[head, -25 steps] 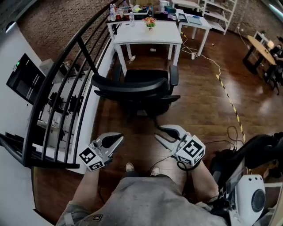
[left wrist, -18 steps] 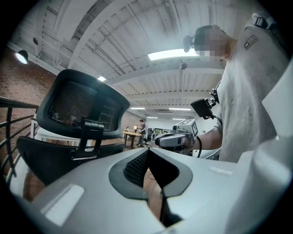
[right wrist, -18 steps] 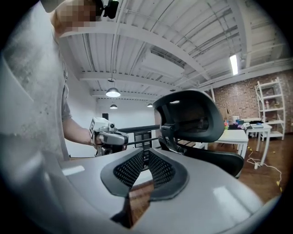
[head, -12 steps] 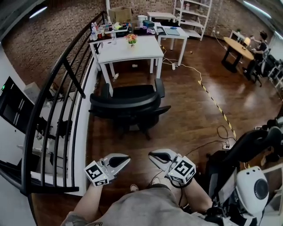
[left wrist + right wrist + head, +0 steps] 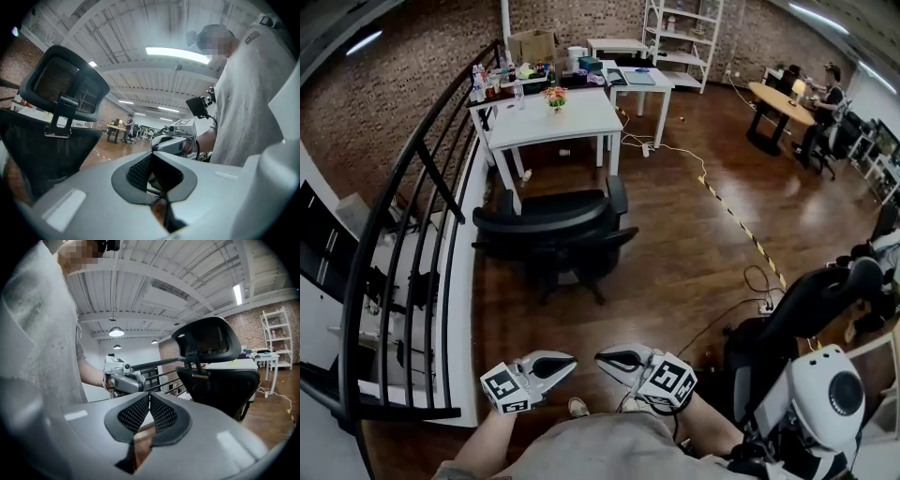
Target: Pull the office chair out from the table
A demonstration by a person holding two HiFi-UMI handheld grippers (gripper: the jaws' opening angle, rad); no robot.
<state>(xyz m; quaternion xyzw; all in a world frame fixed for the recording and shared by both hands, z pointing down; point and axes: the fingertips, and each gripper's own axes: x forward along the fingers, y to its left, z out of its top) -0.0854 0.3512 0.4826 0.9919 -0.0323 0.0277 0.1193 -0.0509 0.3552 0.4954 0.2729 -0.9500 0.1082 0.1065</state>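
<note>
Both shut: L claw [image 5: 570,361], R claw [image 5: 602,356], off chair [image 5: 546,223].

I hold the left gripper [image 5: 563,363] and the right gripper [image 5: 606,356] side by side, tips angled toward each other. Both pairs of jaws are pressed together, with nothing between them.

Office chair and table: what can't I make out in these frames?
- Wheels and base of the office chair: head view, mostly hidden under its own seat and backrest, dark against dark.
- Small things at the far end of the white table: head view, too small to name.
- Chair seat: left gripper view, cut off at the left edge; right gripper view, hidden behind the backrest.
</note>
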